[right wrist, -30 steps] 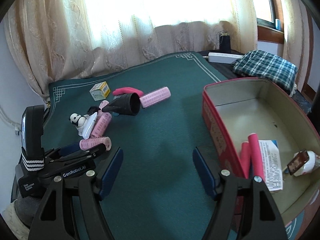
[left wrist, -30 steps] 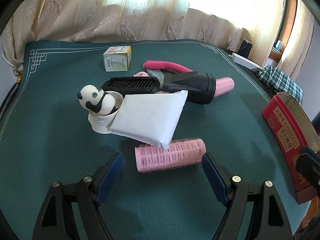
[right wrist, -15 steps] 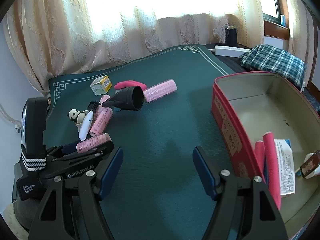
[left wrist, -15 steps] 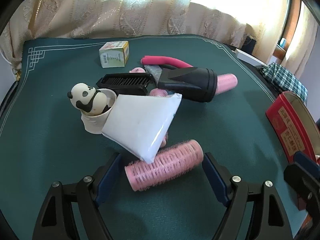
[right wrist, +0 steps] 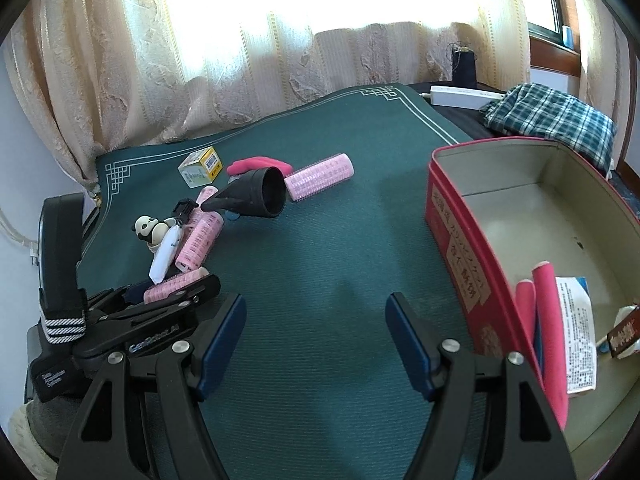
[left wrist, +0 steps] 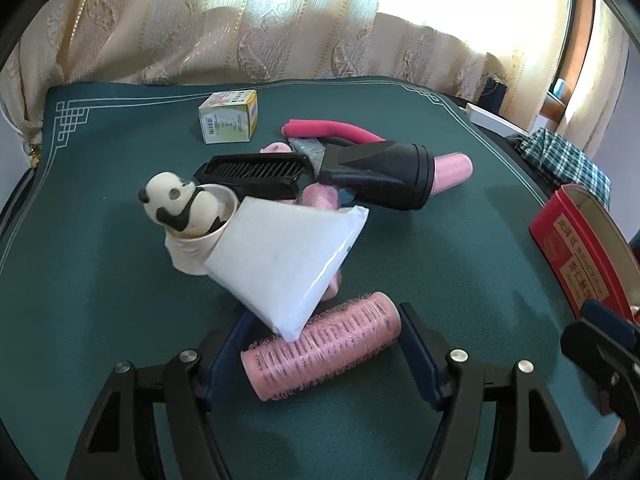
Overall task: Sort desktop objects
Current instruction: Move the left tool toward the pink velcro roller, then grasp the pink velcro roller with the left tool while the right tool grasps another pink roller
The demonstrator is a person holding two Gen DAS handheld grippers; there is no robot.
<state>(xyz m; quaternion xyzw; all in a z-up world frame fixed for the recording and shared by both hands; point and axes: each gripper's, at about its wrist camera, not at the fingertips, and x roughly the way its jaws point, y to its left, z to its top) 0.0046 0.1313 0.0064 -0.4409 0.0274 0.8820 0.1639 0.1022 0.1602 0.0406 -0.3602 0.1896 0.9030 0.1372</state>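
**Left gripper straddling pink roller**

Green mat (left wrist: 440,248) with white border, cream curtains (left wrist: 280,20) behind. Pink hair roller (left wrist: 324,350) lies crosswise between the spread fingers of the left gripper (left wrist: 324,352), under a corner of the white packet (left wrist: 288,260). Right gripper (right wrist: 316,340) spread, empty, beside the red tin (right wrist: 452,240). Versus 1 s ago: left gripper closer, roller now between the pads.

We see cream curtains (right wrist: 248,68) behind the table (right wrist: 320,248), plaid cloth (right wrist: 552,116), and perhaps a power strip (right wrist: 460,94).
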